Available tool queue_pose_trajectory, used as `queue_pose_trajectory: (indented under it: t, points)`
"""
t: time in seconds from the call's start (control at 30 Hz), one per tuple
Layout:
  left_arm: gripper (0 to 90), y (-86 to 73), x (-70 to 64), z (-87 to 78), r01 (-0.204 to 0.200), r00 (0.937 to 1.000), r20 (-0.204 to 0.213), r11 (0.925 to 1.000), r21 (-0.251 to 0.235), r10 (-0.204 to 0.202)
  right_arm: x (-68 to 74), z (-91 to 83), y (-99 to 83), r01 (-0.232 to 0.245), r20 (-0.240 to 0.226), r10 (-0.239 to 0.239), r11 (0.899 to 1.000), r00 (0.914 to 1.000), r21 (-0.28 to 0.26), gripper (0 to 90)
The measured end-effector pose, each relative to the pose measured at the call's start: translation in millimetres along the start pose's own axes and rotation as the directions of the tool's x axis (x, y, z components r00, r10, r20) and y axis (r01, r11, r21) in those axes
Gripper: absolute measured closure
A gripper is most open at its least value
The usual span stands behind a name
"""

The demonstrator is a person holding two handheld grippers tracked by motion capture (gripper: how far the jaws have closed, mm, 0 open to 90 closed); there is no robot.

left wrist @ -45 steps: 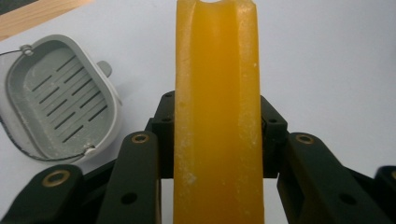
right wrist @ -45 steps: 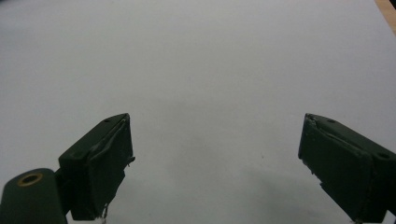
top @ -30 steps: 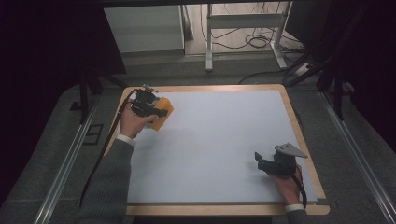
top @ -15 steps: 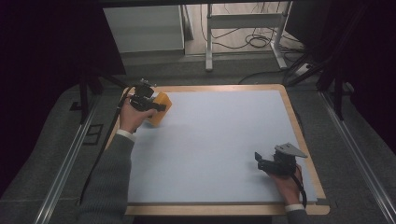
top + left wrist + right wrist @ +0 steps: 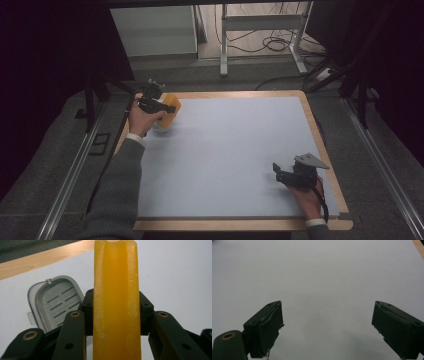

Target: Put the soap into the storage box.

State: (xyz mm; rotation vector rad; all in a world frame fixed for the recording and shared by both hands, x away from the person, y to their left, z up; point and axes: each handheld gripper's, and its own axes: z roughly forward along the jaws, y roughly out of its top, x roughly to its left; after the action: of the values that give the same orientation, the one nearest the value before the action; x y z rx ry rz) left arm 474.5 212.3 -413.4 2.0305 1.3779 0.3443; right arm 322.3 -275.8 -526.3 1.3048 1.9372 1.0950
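A slab-like orange block [image 5: 172,104] is held on edge at the table's far left corner, with my left gripper [image 5: 166,106] shut on it. In the left gripper view the orange block [image 5: 115,302] rises between the two black jaws, which press on its sides. Below and behind it lies a small grey dish [image 5: 56,302] with slots in its bottom; the high view shows the grey dish [image 5: 163,126] as a pale shape under the hand. My right gripper [image 5: 279,173] rests near the front right of the mat, open [image 5: 328,325], with nothing between its fingers.
The pale blue mat [image 5: 240,145] covers the table inside a wooden border [image 5: 320,145]. Beyond the far edge stand a metal frame [image 5: 260,30] and floor cables [image 5: 272,45]. Rails run along both sides of the table.
My left gripper has carried the orange block a little farther toward the far left corner. The right gripper has stayed where it was.
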Motion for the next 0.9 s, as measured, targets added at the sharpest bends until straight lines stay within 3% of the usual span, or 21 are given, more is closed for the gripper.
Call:
queue_pose_trajectory:
  t: [0.27,0.9]
  points:
    - [61.1,1.7,14.0,7.9,0.038,0.9993,-0.008,0.9991,0.018,-0.037,-0.3,0.0,0.0,-0.004,-0.002,0.004,1.0,1.0,0.0,10.2]
    - [61.1,6.4,33.0,13.0,0.104,0.9945,-0.011,0.9946,0.002,-0.104,-0.5,-0.2,-0.1,-0.007,-0.001,0.007,1.0,1.0,-0.001,10.2]
